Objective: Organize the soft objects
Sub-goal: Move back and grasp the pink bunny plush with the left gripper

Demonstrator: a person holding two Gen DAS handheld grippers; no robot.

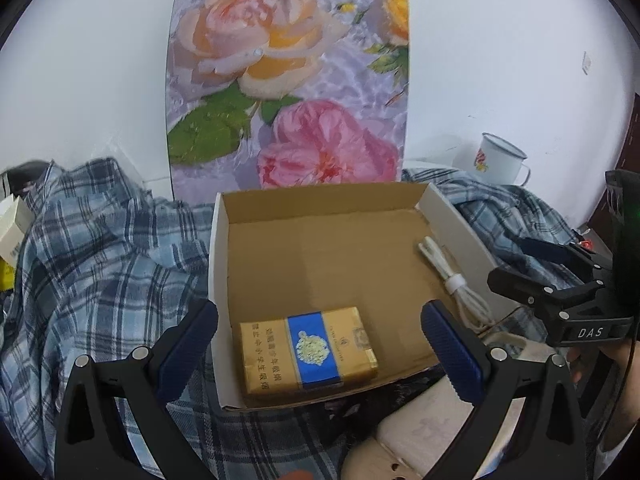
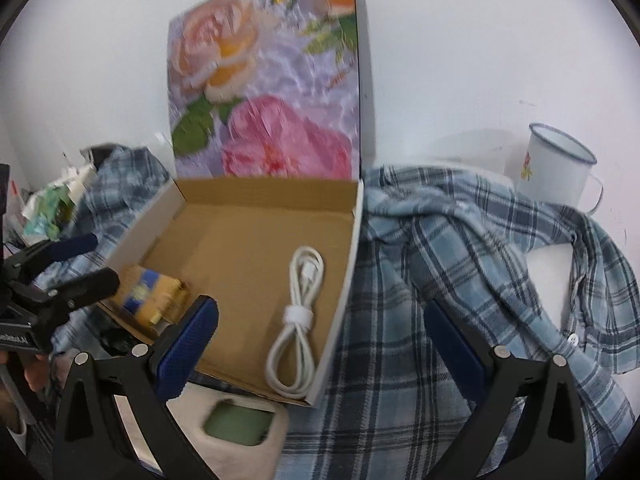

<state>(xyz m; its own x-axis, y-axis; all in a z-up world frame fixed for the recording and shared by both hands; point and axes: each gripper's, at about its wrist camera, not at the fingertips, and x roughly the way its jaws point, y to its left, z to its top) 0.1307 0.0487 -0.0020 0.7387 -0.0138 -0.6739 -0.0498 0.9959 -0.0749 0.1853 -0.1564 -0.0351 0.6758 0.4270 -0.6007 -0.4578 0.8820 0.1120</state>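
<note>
An open cardboard box [image 1: 316,248] with a rose-printed lid [image 1: 288,80] rests on a blue plaid shirt [image 1: 100,248]. Inside lie a gold and blue cigarette pack [image 1: 310,350] and a coiled white cable [image 1: 456,280]. My left gripper [image 1: 320,344] is open and empty, its jaws either side of the pack at the box's near edge. My right gripper [image 2: 320,344] is open and empty over the box's right wall [image 2: 340,300] and the shirt [image 2: 460,280]; the cable [image 2: 298,320] and pack [image 2: 154,296] show there too. The right gripper also appears in the left view [image 1: 540,268].
A white enamel mug [image 2: 556,168] with a flower print stands at the back right by the white wall. A beige soft item [image 1: 436,428] lies under the box's near corner, also in the right view [image 2: 240,432]. Clutter and small boxes [image 2: 52,200] sit at the left.
</note>
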